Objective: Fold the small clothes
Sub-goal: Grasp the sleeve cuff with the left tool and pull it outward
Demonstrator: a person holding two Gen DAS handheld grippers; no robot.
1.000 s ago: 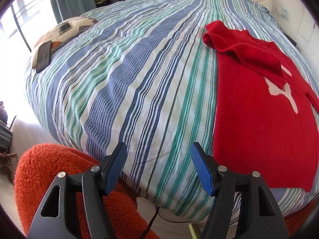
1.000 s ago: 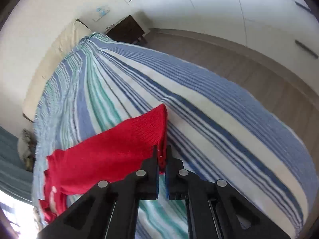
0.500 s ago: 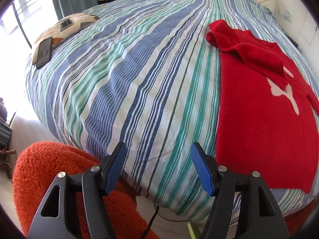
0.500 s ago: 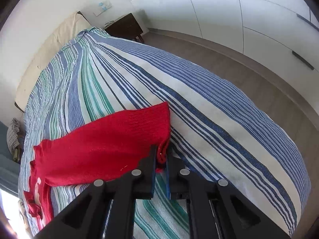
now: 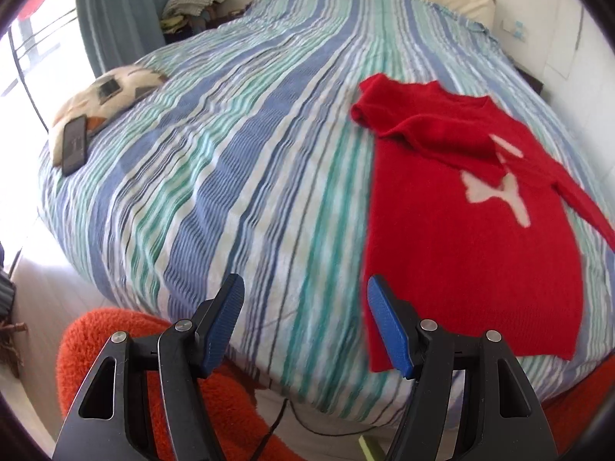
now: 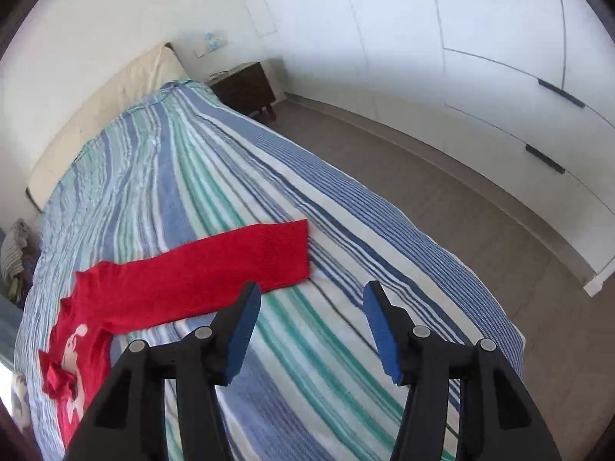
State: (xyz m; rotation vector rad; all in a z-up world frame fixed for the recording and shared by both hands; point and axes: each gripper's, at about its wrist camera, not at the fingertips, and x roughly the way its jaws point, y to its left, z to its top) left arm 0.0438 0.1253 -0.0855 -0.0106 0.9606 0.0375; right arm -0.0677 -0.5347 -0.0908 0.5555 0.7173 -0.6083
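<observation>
Right wrist view: the red knitted sweater's outstretched sleeve (image 6: 246, 265) lies crosswise just left of the right gripper (image 6: 311, 330), whose empty jaws are opening; the left gripper (image 5: 305, 322) is open and empty.

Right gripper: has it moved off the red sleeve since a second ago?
Yes. The right gripper has let go and pulled back from the sleeve, which lies flat on the striped bedspread; its jaws are opening with nothing between them.

We see the sweater (image 5: 472, 230) lying flat on the bed (image 5: 238, 176), one sleeve (image 6: 215, 269) stretched sideways; a phone (image 5: 74, 144) rests on a cushion (image 5: 103, 96) at the bed's far-left edge.
</observation>
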